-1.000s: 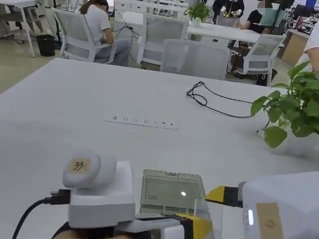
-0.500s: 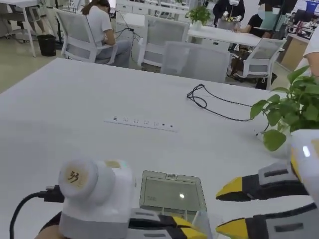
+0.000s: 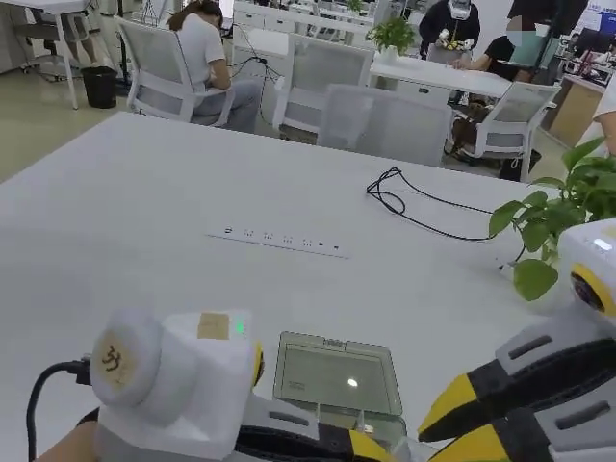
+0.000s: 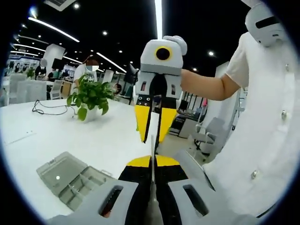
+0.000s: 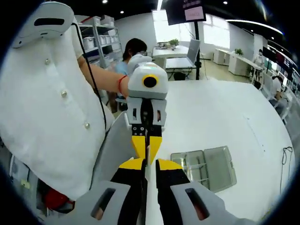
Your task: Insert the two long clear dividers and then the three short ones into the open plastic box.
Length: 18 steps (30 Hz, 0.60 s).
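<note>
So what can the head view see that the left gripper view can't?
The head view shows a person sitting with their back turned, and a dark bin. The left gripper view shows the wearer's white shirt, the headset and ceiling lights. Both show the open plastic box, the leafy plant and the white table.

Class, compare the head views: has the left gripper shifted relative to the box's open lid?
Yes: against the lid, the left gripper drifted left and downward.

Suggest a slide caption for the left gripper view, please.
Left gripper holds a clear divider edge-on, facing the open right gripper, with the open plastic box on the white table.
</note>
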Tool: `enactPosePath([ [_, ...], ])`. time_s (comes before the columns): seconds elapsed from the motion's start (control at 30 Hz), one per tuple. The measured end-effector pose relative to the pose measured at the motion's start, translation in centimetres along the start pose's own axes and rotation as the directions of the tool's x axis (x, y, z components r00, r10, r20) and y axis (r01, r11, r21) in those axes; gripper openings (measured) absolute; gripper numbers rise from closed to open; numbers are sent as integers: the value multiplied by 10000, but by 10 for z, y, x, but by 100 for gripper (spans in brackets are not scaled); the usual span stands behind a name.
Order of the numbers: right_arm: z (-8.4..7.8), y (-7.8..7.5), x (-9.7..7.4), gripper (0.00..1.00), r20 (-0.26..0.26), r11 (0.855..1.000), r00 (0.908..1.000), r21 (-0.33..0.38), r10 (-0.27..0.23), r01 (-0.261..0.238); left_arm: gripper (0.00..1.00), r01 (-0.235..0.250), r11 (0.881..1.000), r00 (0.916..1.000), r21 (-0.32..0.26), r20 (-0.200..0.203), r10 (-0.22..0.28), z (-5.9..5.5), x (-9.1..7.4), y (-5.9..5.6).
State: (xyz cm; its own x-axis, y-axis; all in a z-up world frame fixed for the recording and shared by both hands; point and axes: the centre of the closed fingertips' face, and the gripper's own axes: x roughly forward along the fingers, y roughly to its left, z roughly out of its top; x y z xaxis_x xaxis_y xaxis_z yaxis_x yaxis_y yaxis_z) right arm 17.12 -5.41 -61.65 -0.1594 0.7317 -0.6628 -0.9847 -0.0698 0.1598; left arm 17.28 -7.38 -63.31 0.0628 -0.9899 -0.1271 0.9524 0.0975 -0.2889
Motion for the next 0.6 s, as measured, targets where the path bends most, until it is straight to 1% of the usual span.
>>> enactPosePath([
  [0.17,-2,3,3,8,-115,9997,9997,-84,232,-233,0,49,10000,10000,35,34,-49,2,0,0],
  [0.27,-2,3,4,5,-96,9994,9994,-101,333,-334,0,103,9999,9999,71,57,-103,2,0,-1],
  [0.6,-4,6,6,3,23,9982,9983,-52,590,-590,0,208,9996,9998,173,-76,-207,-2,0,-3],
])
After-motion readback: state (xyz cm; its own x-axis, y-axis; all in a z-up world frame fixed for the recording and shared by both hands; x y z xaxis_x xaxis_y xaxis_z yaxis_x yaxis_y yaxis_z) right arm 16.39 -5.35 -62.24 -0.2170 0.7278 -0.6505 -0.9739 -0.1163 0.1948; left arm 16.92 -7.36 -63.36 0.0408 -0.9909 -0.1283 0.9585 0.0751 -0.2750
